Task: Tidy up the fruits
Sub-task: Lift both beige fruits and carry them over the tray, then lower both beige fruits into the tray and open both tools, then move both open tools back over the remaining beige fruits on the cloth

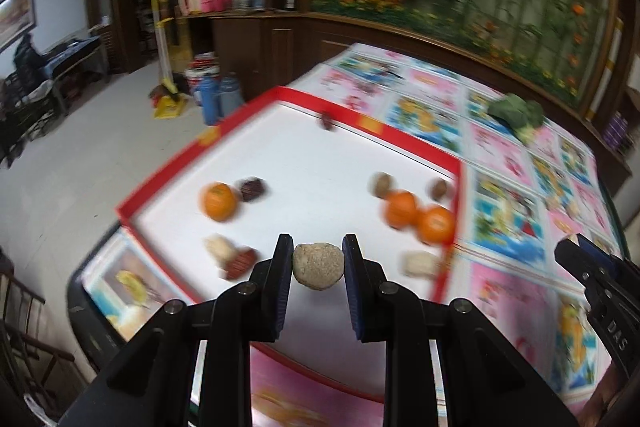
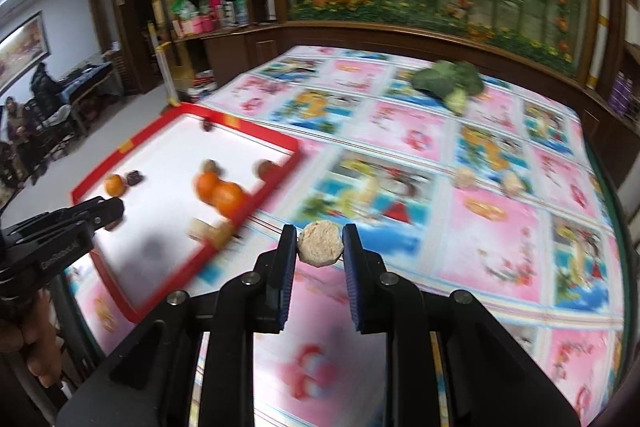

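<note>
A beige ball (image 1: pixel 318 266) sits clamped between the pads of the left hand-held gripper (image 1: pixel 317 259) over the near part of the red tray (image 1: pixel 456 169), while a paler ball (image 2: pixel 321 243) is clamped in the right hand-held gripper (image 2: pixel 320 247) above the tabletop (image 2: pixel 500 211), just beside the tray. Inside the tray lie three oranges (one (image 1: pixel 218 201) apart at the left, two (image 1: pixel 420 217) touching at the right), dark and pale bits around them. A broccoli (image 2: pixel 448 79) rests well apart on the patterned tabletop.
</note>
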`<state>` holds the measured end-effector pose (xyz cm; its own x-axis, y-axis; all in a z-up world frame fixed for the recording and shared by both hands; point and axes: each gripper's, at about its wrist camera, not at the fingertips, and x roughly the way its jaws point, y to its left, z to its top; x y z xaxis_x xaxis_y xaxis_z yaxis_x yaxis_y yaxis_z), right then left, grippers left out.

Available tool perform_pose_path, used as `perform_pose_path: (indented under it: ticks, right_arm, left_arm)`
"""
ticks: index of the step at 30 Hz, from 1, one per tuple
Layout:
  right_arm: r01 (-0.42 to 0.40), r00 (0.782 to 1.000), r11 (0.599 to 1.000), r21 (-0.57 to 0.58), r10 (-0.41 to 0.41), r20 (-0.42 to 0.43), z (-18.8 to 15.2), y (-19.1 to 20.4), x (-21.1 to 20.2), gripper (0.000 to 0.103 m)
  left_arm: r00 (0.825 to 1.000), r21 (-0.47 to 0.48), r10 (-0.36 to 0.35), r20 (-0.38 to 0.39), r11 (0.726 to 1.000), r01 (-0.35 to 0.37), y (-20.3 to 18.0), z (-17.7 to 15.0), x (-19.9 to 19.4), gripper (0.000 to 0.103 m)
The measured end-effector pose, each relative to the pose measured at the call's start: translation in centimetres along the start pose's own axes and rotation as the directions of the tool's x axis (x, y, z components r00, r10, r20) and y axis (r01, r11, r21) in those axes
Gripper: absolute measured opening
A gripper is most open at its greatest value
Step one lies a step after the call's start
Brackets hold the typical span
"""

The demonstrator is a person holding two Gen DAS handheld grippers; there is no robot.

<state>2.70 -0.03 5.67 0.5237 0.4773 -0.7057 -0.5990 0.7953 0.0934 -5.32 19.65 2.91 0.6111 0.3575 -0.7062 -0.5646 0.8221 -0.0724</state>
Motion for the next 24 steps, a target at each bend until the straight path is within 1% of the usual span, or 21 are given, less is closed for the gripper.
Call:
perform_pose_path:
  ticks: [4,7,9,12,14,16,17,18,19,20,21,22,23,24]
  right_arm:
    - [-0.068,0.998,0.997,-0.038,0.068,0.002,2.0,3.1,1.8,0.025]
    - [-0.102,0.995,0.993,-0.051,0.102,0.001,3.5,4.9,3.5,0.025]
    - [-0.119,0.993,0.991,-0.057,0.118,-0.006,4.5,5.9,4.8,0.025]
    - [-0.130,0.991,0.990,-0.055,0.129,-0.020,5.6,6.9,6.7,0.025]
    - [-0.141,0.990,0.989,-0.044,0.140,-0.036,6.2,7.1,8.0,0.025]
    - [-0.140,0.989,0.990,-0.035,0.138,-0.053,6.6,7.3,9.4,0.025]
    - [-0.139,0.989,0.990,-0.029,0.137,-0.061,6.8,7.3,10.0,0.025]
    - [-0.138,0.988,0.990,-0.027,0.136,-0.070,6.9,7.3,10.5,0.025]
    - [-0.131,0.989,0.991,-0.024,0.129,-0.076,7.0,7.2,11.1,0.025]
    - [-0.124,0.989,0.992,-0.021,0.122,-0.080,7.0,7.2,11.5,0.025]
    - [-0.117,0.989,0.993,-0.015,0.115,-0.091,7.1,7.0,12.2,0.028]
    - [-0.113,0.988,0.994,-0.010,0.111,-0.105,7.1,6.8,12.7,0.034]
    - [-0.109,0.988,0.994,-0.003,0.108,-0.111,7.1,6.6,12.9,0.052]
    - [-0.109,0.988,0.994,0.006,0.109,-0.110,7.1,6.3,12.9,0.059]
  left_arm:
    - [0.998,-0.046,0.060,0.009,0.997,-0.060,2.9,1.3,0.7,0.023]
    - [0.995,-0.067,0.100,-0.003,0.993,-0.100,4.7,2.2,1.7,0.023]
    - [0.992,-0.066,0.122,-0.014,0.990,-0.122,5.3,2.6,2.5,0.024]
    - [0.987,-0.101,0.159,-0.024,0.982,-0.160,6.5,2.9,3.2,0.024]
    - [0.983,-0.107,0.173,-0.052,0.978,-0.178,7.0,3.1,4.1,0.024]
    - [0.981,-0.105,0.176,-0.078,0.977,-0.184,7.1,3.1,4.8,0.027]
    - [0.981,-0.103,0.179,-0.081,0.977,-0.186,7.1,3.1,5.0,0.032]
    - [0.980,-0.097,0.182,-0.082,0.977,-0.190,7.0,3.0,5.1,0.040]
    - [0.980,-0.092,0.180,-0.084,0.978,-0.187,6.9,3.0,5.2,0.046]
    - [0.981,-0.092,0.174,-0.087,0.979,-0.182,6.9,2.9,5.2,0.059]
    - [0.981,-0.096,0.169,-0.091,0.979,-0.178,6.9,2.9,5.2,0.072]
    - [0.981,-0.100,0.168,-0.092,0.979,-0.177,7.0,2.9,5.1,0.076]
    - [0.982,-0.099,0.170,-0.085,0.979,-0.178,7.0,2.8,4.7,0.078]
    - [0.981,-0.099,0.176,-0.076,0.978,-0.183,7.0,2.8,4.5,0.078]
